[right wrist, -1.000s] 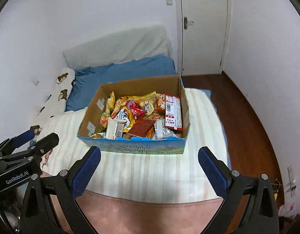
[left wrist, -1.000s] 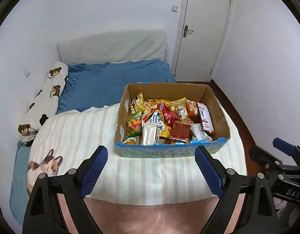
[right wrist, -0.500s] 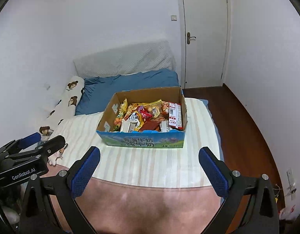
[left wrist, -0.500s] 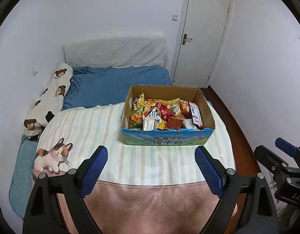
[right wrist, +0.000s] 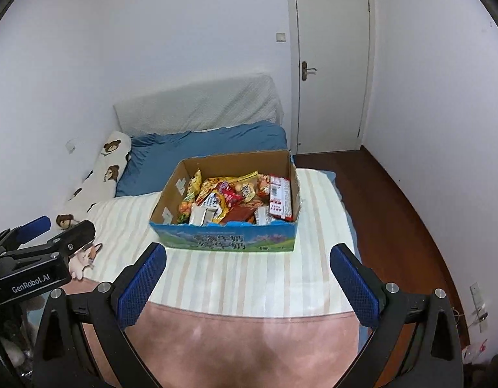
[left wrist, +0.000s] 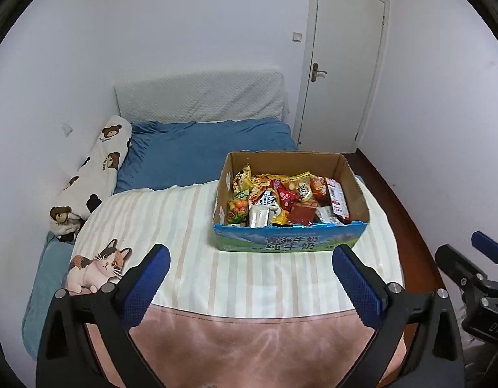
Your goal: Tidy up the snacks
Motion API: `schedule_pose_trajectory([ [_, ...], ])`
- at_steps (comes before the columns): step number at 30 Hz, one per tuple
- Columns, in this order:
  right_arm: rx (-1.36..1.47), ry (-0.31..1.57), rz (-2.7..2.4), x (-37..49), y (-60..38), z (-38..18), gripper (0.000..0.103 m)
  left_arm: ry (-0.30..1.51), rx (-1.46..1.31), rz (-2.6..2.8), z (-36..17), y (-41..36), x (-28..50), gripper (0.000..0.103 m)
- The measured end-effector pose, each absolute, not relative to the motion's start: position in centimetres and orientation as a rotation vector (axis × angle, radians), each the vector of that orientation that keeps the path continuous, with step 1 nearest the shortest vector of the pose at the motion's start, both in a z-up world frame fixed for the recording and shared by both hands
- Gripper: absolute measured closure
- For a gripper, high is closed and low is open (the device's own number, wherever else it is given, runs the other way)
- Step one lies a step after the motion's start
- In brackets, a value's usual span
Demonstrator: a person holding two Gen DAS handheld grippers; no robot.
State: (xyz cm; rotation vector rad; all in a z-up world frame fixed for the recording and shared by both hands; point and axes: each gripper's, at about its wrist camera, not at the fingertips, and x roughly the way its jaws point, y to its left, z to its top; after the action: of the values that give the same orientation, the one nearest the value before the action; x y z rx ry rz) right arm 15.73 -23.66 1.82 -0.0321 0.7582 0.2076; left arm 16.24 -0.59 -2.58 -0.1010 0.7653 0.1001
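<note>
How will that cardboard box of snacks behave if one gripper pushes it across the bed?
The cardboard box sits on a soft striped blanket, so it would probably drag and bunch the fabric. It is wide, low and full, so tipping seems unlikely. Its torn front rim may buckle.

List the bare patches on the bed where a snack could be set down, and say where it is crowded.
Bare striped blanket lies left of the cardboard box, up to the bear pillow and the cat print. Another strip runs between the box front and the open left gripper. The blue sheet behind is bare. The box itself is packed with snack packets.
</note>
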Motion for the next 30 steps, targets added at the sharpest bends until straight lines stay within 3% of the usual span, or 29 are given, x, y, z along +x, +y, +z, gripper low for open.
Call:
schedule_pose_trajectory([
  [30, -0.075, 0.828, 0.096, 27.9, -22.8, -4.8, 0.000, 0.903, -0.049, 0.141, -8.9, -1.8, 27.8, 0.000],
])
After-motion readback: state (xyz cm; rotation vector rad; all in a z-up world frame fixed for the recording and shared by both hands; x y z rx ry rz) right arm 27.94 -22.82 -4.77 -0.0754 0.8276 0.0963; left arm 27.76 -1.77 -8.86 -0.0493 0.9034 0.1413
